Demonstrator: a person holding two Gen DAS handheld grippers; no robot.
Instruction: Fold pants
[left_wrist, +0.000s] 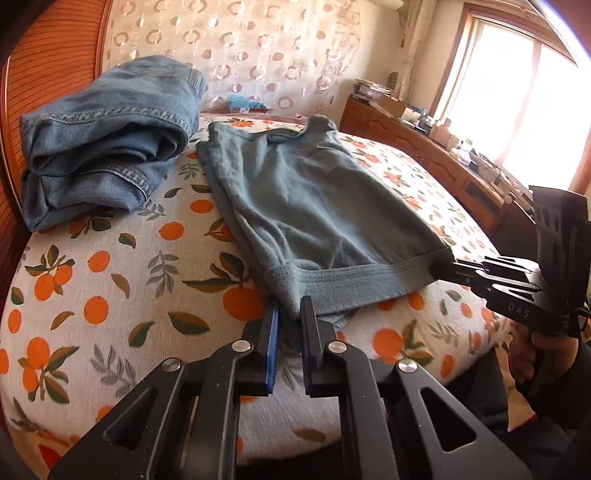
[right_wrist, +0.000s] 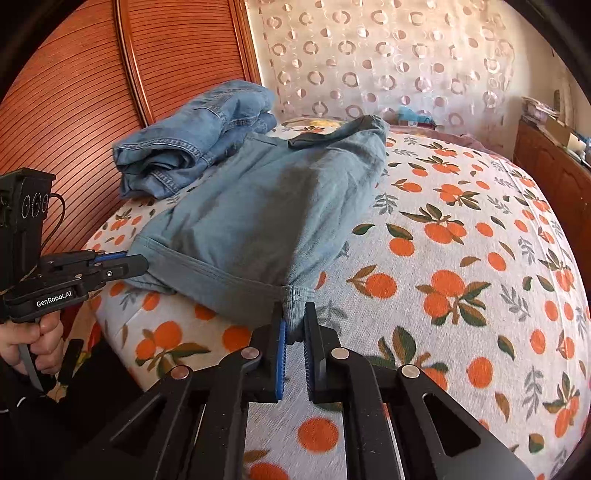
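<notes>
Left wrist: your left hand-held gripper (left_wrist: 291, 319) is pinching the near-left hem corner of the grey-blue pants (left_wrist: 314, 210), which are running lengthwise away across the bed (left_wrist: 110, 295).

Right wrist: your right hand-held gripper (right_wrist: 294, 325) is clamping the near-right corner; both equally near.

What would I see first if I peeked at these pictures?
Probably the bedsheet, covered all over in bright oranges and leaves. In the middle lie grey-green pants, with the left gripper and right gripper each pinching a near corner of the hem. Behind, by the wooden headboard, sit folded blue jeans.
</notes>
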